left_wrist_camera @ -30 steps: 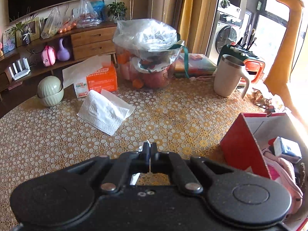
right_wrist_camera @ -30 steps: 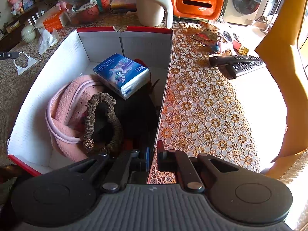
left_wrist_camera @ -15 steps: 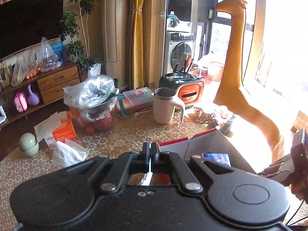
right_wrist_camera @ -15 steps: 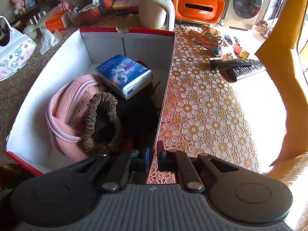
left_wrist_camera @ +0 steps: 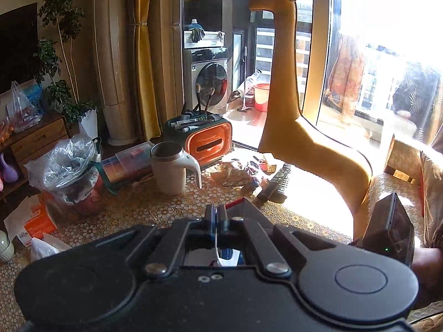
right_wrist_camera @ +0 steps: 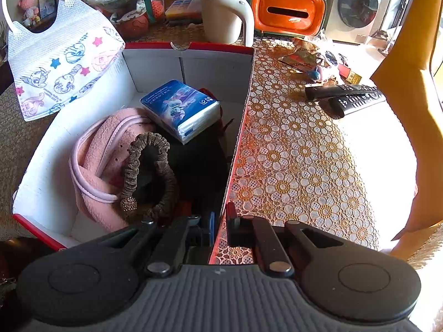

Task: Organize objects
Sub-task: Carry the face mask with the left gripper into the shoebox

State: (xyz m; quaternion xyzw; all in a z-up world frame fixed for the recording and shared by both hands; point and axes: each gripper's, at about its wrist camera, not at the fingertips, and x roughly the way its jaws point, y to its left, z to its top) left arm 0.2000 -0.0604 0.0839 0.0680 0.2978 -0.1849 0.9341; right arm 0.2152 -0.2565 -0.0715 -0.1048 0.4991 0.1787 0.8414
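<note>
Box (right_wrist_camera: 155, 63): red-edged, white inside, open on the table (right_wrist_camera: 299, 166). The right gripper (right_wrist_camera: 220, 221) has its jaws narrowed on the box's right wall, one finger inside and one outside, probably to steady it while it is filled.

Contents: tissue pack (right_wrist_camera: 180, 108) at the far end, leaning on a dark item; pink pouch (right_wrist_camera: 102, 149) on the left; brown scrunchie (right_wrist_camera: 151, 171) lying on the pouch and the dark item.

Mask (right_wrist_camera: 61, 63): white, cartoon-printed, hanging by its ear loop (right_wrist_camera: 7, 8) over the box's far-left corner, clear of the wall. The left gripper (left_wrist_camera: 217, 215) has its jaws closed on a thin white cord, judged to be this loop; held that way so the mask can drop in.

Still outside the box: two remotes (right_wrist_camera: 349, 99) and wrappers (right_wrist_camera: 304, 58) on the right, mug (right_wrist_camera: 224, 13) and orange case (right_wrist_camera: 288, 11) beyond.
</note>
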